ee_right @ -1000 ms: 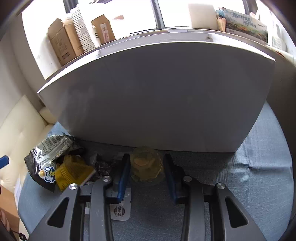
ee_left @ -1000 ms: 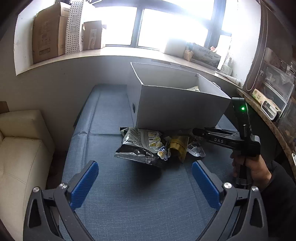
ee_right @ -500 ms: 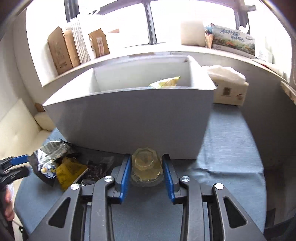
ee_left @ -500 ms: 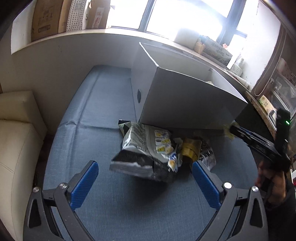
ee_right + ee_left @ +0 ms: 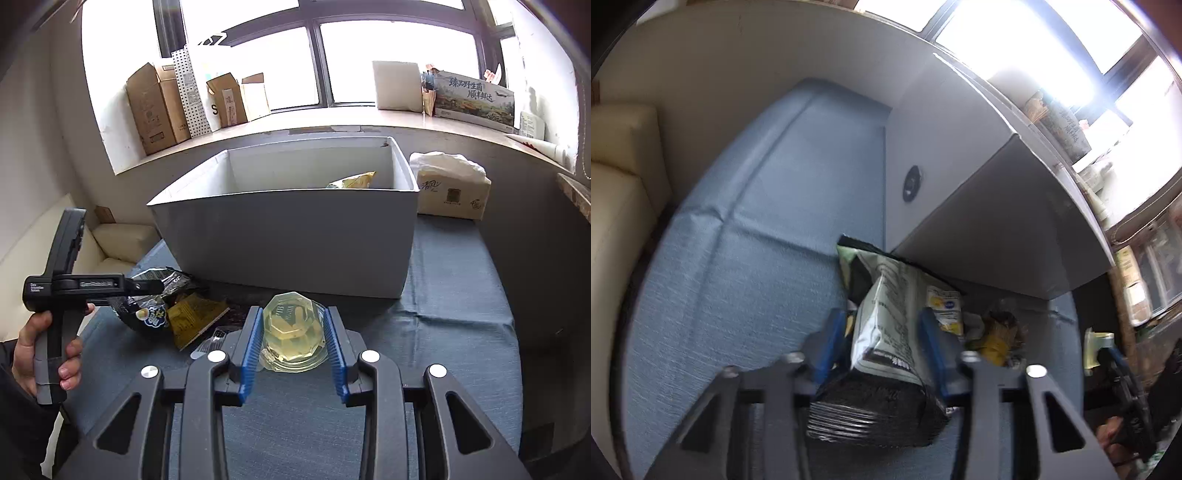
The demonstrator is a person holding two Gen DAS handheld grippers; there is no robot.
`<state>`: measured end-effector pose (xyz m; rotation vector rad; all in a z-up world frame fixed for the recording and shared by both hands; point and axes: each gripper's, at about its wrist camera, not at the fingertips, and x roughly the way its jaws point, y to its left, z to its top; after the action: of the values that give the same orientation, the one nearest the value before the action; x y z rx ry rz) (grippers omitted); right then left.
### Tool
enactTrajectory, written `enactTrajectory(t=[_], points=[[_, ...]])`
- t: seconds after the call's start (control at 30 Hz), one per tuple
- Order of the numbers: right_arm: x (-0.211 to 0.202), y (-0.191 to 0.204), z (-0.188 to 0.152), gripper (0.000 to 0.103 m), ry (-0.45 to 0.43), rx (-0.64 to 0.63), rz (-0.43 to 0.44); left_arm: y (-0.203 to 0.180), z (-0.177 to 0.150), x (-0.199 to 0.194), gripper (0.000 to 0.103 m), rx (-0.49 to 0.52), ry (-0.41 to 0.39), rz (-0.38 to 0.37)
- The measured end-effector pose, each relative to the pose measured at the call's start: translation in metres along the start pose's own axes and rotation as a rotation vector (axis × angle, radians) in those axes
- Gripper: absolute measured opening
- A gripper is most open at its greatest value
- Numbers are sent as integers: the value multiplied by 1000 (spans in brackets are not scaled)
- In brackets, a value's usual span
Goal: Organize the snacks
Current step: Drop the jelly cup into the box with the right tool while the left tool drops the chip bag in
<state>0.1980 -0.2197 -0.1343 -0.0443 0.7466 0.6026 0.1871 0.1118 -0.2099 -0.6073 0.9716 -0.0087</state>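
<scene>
My left gripper [image 5: 882, 332] is shut on a black-and-silver chip bag [image 5: 886, 350] lying on the blue cloth at the near left corner of the white box [image 5: 979, 229]. My right gripper [image 5: 293, 332] is shut on a clear yellow jelly cup [image 5: 293, 328] and holds it above the cloth in front of the white box [image 5: 295, 251]. The box holds a yellow snack bag [image 5: 354, 181]. A small yellow packet [image 5: 194, 319] and a dark packet lie beside the chip bag [image 5: 155, 295]. The left gripper's body [image 5: 74, 286] shows in the right wrist view.
A tissue pack [image 5: 452, 190] stands right of the box. Cardboard boxes [image 5: 159, 107] and a printed carton [image 5: 472, 98] line the window sill. A cream sofa [image 5: 617, 192] borders the table's left edge. Shelving [image 5: 1145, 266] stands at the right.
My left gripper has moved down and forward onto the chip bag and closed on it. My right gripper has lifted the jelly cup up and back from the box wall.
</scene>
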Motion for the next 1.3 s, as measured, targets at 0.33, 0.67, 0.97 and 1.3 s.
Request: enactTrajectory(t=[0.33,0.67,0.97,1.3], points=[[-8,19,-7,36,-13,-16,46,-38,-19,-52,34,235,-185,139],[-22,34,5,36,-55,-40,66,-95,-25,-111,26,465,-314,201],[-35,31,42,36,-118,-62,56,-143,8,-129,26,531,-401,146],[20,-16,133,36,-100,9,32,-181,100,-71,26,528,-359,157]])
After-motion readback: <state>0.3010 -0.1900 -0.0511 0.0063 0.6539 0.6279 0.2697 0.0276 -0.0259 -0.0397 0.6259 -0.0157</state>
